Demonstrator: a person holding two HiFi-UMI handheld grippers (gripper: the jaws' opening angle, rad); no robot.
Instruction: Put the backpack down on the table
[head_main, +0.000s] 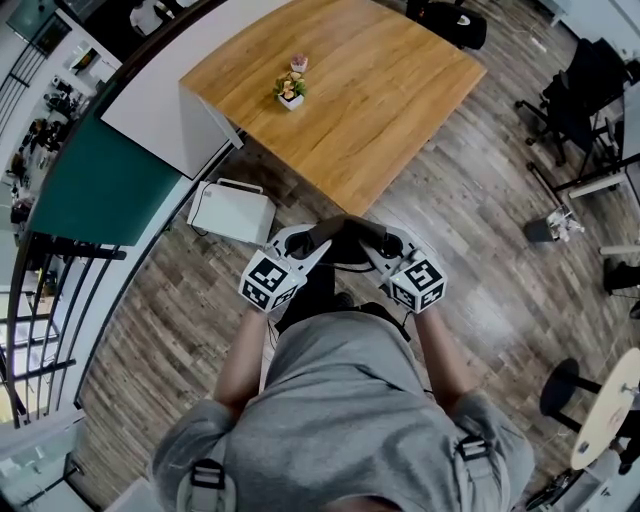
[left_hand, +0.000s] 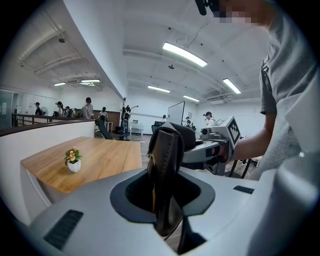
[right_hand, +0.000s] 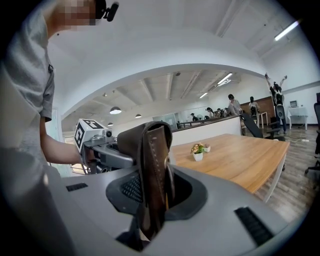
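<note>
The black backpack hangs in the air between my two grippers, in front of the person's body and short of the wooden table. My left gripper is shut on a dark leather strap at the backpack's top. From the other side my right gripper is shut on a matching strap. Each gripper view shows the other gripper across the bag: the right gripper and the left gripper. The bag's lower body is mostly hidden below the grippers.
A small potted plant and a tiny pot stand on the table's left part. A white box sits on the floor by the table's near corner. Office chairs, a bin and a stool stand to the right, a railing to the left.
</note>
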